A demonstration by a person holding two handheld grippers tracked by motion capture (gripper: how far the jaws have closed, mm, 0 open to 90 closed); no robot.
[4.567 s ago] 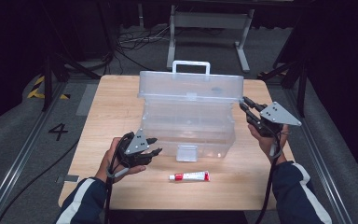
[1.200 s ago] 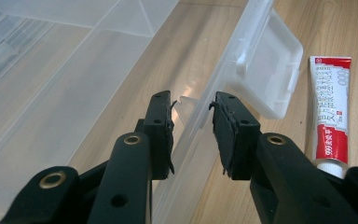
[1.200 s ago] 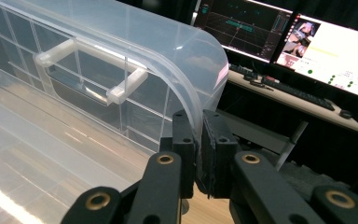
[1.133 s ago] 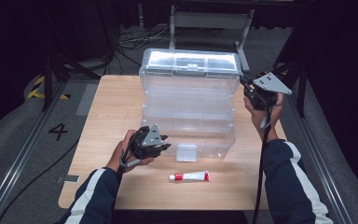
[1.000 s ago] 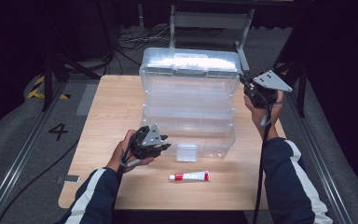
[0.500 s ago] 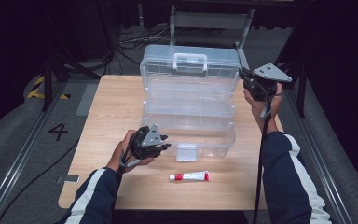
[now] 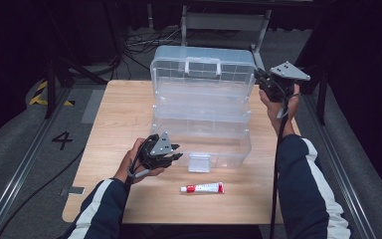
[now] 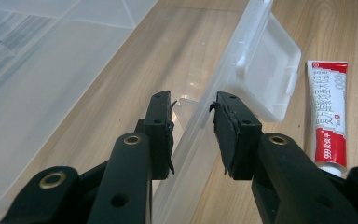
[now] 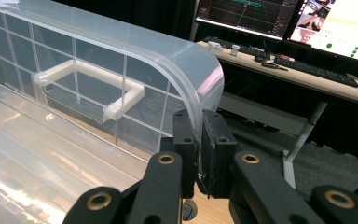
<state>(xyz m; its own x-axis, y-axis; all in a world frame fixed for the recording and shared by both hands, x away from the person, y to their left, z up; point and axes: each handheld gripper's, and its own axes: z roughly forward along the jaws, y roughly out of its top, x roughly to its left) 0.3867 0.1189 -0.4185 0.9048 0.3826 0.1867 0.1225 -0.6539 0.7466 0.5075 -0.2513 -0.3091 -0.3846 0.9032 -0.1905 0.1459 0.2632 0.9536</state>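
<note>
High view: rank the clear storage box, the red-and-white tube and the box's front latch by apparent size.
1. clear storage box, by far the largest.
2. red-and-white tube and front latch: too close to rank; the tube is longer, the latch squarer.

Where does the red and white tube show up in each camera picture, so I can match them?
High view: the red and white tube lies low centre on the table, in front of the clear box.
Left gripper view: the tube at the right edge, upright in the picture.
Right gripper view: not in it.
Shared landmark: the box's front latch.
</note>
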